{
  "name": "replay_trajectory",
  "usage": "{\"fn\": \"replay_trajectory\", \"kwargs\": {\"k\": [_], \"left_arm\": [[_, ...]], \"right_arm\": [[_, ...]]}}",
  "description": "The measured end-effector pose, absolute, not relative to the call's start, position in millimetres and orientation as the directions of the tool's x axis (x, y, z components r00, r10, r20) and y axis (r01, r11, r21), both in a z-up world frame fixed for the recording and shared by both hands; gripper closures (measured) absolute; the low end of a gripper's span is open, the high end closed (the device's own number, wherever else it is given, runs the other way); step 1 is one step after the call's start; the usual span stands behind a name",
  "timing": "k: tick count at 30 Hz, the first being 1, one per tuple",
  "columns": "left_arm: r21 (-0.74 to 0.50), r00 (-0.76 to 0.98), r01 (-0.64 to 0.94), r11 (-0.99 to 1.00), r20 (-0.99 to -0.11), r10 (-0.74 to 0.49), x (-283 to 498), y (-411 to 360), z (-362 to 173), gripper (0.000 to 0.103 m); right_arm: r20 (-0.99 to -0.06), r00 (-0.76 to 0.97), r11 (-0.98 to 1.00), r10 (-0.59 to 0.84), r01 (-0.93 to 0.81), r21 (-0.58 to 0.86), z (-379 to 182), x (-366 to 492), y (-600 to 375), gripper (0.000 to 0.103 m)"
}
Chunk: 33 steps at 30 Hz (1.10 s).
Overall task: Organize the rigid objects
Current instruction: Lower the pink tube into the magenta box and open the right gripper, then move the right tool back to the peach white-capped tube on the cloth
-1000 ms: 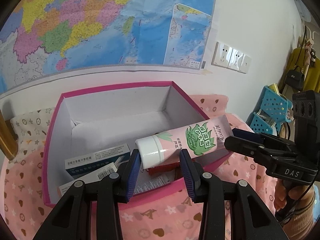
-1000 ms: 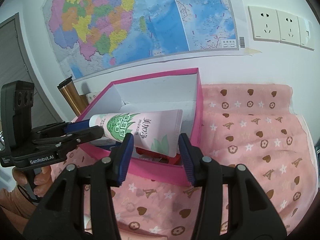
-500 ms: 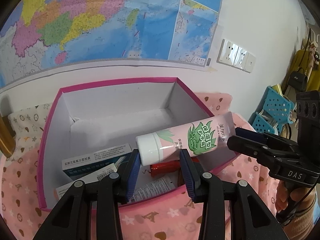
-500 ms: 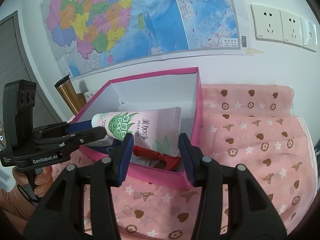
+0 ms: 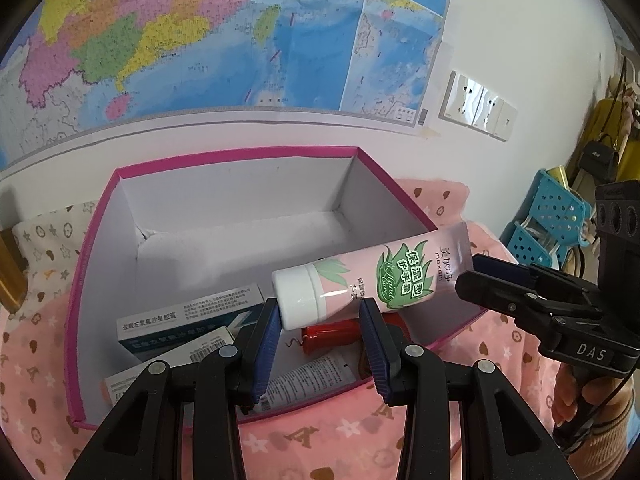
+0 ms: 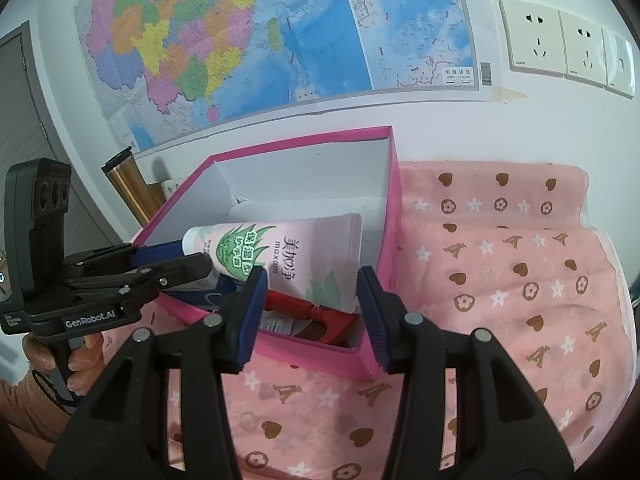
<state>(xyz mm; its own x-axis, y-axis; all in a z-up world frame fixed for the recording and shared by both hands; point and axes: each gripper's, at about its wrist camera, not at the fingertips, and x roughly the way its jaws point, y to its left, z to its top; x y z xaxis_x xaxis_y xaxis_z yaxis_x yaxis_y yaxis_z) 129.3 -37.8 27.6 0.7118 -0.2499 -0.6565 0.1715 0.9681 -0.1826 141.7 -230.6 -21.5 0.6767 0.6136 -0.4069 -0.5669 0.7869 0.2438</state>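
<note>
Together, both hand-held grippers [image 5: 322,312] [image 6: 310,280] clamp the pink tube [image 5: 372,280] above the half-filled pink box [image 5: 240,154].

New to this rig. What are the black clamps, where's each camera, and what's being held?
No robot here: a person holds a hand-held gripper in each hand, and each carries a fisheye camera looking along its two fingers. In the left wrist view the left hand-held gripper is shut on the white cap end of a pink hand cream tube. In the right wrist view the right hand-held gripper is shut on the tube's flat end. The tube hangs over an open pink box on a pink patterned cloth. Inside the box lie a blue-and-white carton and a red item.
</note>
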Motion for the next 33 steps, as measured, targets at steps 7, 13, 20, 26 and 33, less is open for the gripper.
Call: {"fn": "replay_trajectory", "kwargs": {"k": [7,13,20,26,33], "left_arm": [[-0.189,0.701,0.160,0.969,-0.669,-0.246,134,-37,24,0.062],[-0.202,0.686,0.143,0.969,-0.685,-0.244,139,-35,19,0.062],[-0.210,0.673,0.130,0.969,-0.699,-0.241,144,-33,15,0.063],[-0.205,0.668,0.144,0.968,-0.701,-0.249,148,-38,14,0.064],[-0.194,0.672,0.151,0.969,-0.699,-0.244,145,-38,11,0.064]], "right_arm": [[-0.422,0.683,0.798,0.597,-0.561,0.221,-20,144,-227,0.053],[-0.432,0.679,0.798,0.594,-0.565,0.210,-21,147,-224,0.052],[-0.440,0.680,0.803,0.586,-0.561,0.203,-22,146,-219,0.051],[-0.444,0.684,0.805,0.579,-0.566,0.178,-22,144,-212,0.051],[-0.432,0.692,0.806,0.579,-0.566,0.174,-22,139,-213,0.051]]}}
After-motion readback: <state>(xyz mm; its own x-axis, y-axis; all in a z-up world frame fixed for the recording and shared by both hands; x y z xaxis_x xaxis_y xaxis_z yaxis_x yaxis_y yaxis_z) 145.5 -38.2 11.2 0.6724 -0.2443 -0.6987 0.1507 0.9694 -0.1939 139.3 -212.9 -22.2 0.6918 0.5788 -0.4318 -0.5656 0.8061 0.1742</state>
